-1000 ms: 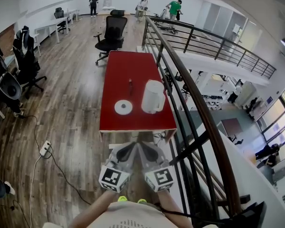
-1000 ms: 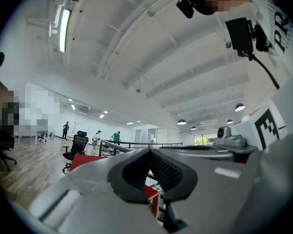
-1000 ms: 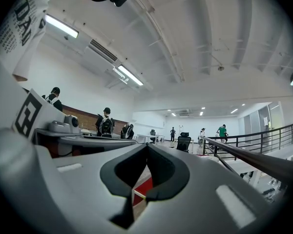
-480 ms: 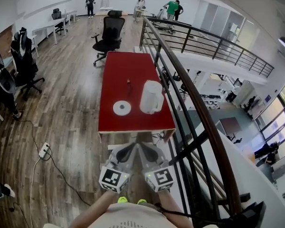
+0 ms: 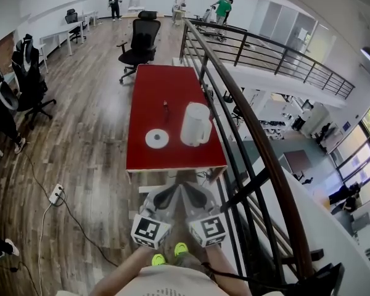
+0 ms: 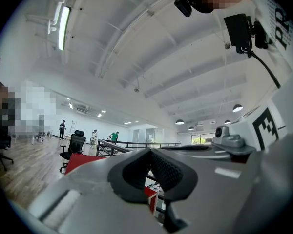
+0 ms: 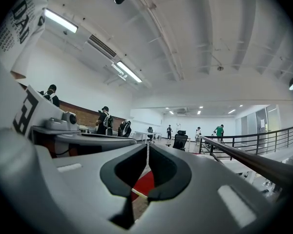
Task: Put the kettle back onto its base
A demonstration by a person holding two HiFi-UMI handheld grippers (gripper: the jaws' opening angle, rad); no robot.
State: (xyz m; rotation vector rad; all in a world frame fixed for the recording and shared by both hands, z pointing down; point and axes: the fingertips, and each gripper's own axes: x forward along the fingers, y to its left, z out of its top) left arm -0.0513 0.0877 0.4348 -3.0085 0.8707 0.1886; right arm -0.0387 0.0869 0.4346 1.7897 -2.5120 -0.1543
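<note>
While the person is standing short of the red table point(image 5: 163, 82), both grippers are being carried low and close to the body. They are sitting side by side and pointing forward, which reads as a carrying pose for the approach, not a reach.

Kettle point(image 5: 195, 123) is standing upright on the table top near the railing-side edge. Its handle is seemingly facing the near end, though at this range I am not sure of that. Base point(image 5: 157, 139) is lying flat just beside it to the left, apart from it and bare, so the kettle is not yet seated. A small dark item point(image 5: 165, 108) is standing behind the base.

Left gripper point(image 6: 149, 153): jaws are meeting at the tips, with nothing between them. Right gripper point(image 7: 147, 152): jaws are pressing together likewise and holding nothing.

Judgement: the task is waiting on the walk-up, and a gripper will need opening before the handle can be taken.
</note>
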